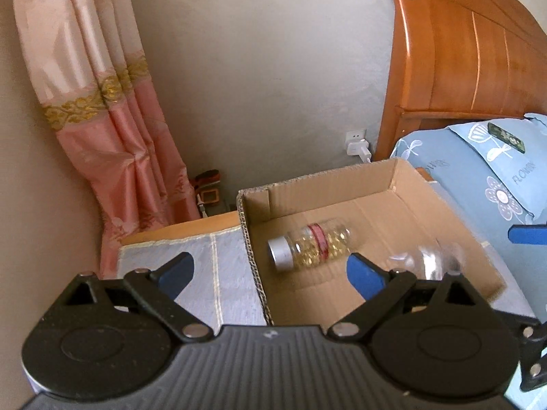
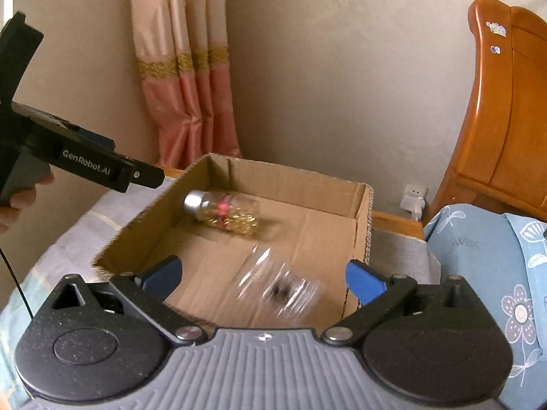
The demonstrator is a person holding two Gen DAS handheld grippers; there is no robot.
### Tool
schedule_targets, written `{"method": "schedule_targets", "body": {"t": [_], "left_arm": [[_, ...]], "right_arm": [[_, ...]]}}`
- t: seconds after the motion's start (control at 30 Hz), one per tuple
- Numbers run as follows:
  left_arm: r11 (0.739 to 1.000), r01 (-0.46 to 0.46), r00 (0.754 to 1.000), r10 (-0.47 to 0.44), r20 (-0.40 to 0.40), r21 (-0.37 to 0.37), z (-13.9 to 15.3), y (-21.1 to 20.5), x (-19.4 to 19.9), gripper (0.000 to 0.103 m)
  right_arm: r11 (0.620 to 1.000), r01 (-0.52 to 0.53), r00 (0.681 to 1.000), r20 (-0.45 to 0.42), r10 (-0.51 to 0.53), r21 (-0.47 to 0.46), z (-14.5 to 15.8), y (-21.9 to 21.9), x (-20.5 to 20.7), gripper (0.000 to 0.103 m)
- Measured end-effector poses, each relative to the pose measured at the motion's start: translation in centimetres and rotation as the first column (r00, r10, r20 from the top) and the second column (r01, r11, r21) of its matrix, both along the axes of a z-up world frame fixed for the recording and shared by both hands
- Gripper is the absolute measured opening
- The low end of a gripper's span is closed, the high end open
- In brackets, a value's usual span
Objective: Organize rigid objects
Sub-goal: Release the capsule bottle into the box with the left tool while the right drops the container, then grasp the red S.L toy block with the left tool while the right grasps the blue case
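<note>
Cardboard box (image 2: 362,212) on quilted bedside top (image 1: 191,256), pink curtain (image 1: 112,136) behind; both tools released

Right tool (image 2: 263,275) is wide open over the cardboard box (image 2: 364,235); a blurry clear jar (image 2: 283,290) sits between its fingers, capsule bottle (image 2: 222,210) lying farther back.

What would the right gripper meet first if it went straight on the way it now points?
Probably the blurred clear bottle between its open jaws, inside the cardboard box. The right gripper points down into the box; depth is unclear, so it may meet the box floor instead.
</note>
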State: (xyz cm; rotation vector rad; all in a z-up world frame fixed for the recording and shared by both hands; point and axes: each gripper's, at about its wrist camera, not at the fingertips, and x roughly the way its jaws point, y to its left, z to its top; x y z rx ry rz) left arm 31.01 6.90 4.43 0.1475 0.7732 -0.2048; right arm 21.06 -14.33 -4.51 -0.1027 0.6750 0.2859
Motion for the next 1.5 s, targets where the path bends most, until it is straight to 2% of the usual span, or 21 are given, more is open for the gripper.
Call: {"method": "schedule_targets", "body": {"t": [0.17, 0.37, 0.67, 0.87, 1.07, 1.2, 1.4, 1.5], "left_arm": [[1.000, 0.010, 0.999, -0.010, 0.034, -0.003, 1.7, 0.1, -3.4, 0.099], [1.000, 0.020, 0.997, -0.020, 0.071, 0.001, 2.6, 0.2, -7.7, 0.101], [1.000, -0.005, 0.999, 0.006, 0.034, -0.021, -0.2, 1.5, -13.1, 0.101], [0.997, -0.083, 0.997, 0.083, 0.005, -0.009, -3.1, 2.7, -15.7, 0.101], [0.990, -0.143, 0.990, 0.143, 0.004, -0.011, -6.3, 3.2, -18.0, 0.101], [0.988, -0.154, 0.988, 0.154, 0.007, -0.005, -7.7, 3.0, -19.0, 0.101], [0.987, -0.153, 0.988, 0.154, 0.018, -0.036, -8.4, 3.2, -19.7, 0.101], [0.988, -0.147, 0.989, 0.148, 0.017, -0.035, -8.7, 3.0, -19.7, 0.101]], "right_arm": [[1.000, 0.004, 0.999, 0.035, -0.004, 0.002, 1.4, -0.3, -3.3, 0.103], [1.000, 0.017, 0.999, 0.041, -0.018, 0.019, 1.6, -0.8, -6.8, 0.103], [0.995, 0.100, 0.995, 0.015, -0.101, 0.004, -1.4, -2.1, -11.0, 0.103], [0.978, 0.208, 0.977, -0.054, -0.206, 0.023, -5.2, -3.7, -11.5, 0.103], [0.970, 0.243, 0.961, -0.127, -0.244, -0.025, -9.4, -4.1, -10.8, 0.103], [0.964, 0.266, 0.951, -0.155, -0.266, -0.019, -11.0, -4.3, -9.8, 0.103], [0.960, 0.278, 0.947, -0.158, -0.278, -0.024, -12.4, -3.7, -8.5, 0.103], [0.960, 0.275, 0.952, -0.123, -0.281, -0.058, -12.8, -2.9, -8.0, 0.103]]}}
